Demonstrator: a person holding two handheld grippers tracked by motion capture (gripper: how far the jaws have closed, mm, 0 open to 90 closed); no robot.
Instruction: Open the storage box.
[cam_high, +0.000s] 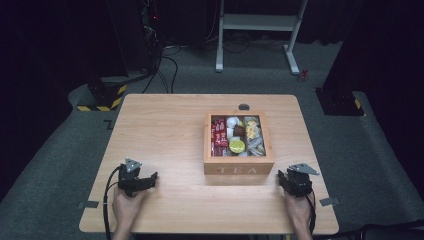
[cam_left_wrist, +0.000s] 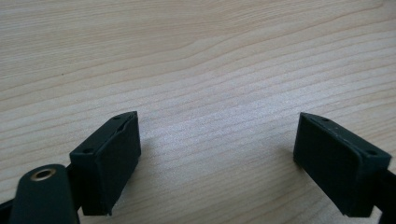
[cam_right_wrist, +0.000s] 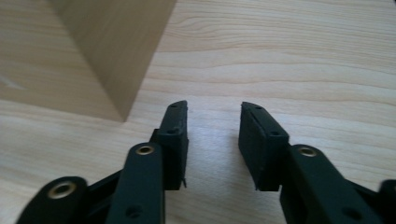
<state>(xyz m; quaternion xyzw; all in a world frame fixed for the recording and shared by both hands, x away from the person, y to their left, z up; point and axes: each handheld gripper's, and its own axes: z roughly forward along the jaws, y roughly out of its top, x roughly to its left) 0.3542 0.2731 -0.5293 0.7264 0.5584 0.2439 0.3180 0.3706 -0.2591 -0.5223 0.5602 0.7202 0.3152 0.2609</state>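
Observation:
A wooden box (cam_high: 239, 168) marked TEA stands open on the table, right of centre, packed with several sachets and packets in red, yellow and white. My left gripper (cam_high: 144, 181) rests near the front left of the table; in the left gripper view its jaws (cam_left_wrist: 217, 154) stand wide open over bare wood. My right gripper (cam_high: 285, 181) sits just right of the box's front corner. Its jaws (cam_right_wrist: 212, 140) are open with a narrower gap and nothing between them, and the box corner (cam_right_wrist: 107, 51) rises at upper left.
The light wooden table (cam_high: 165, 125) has a small dark round grommet (cam_high: 244, 106) behind the box. Beyond the table stand a white desk frame (cam_high: 260, 30) and a black-and-yellow striped base (cam_high: 102, 97) on grey carpet. Cables trail from both grippers.

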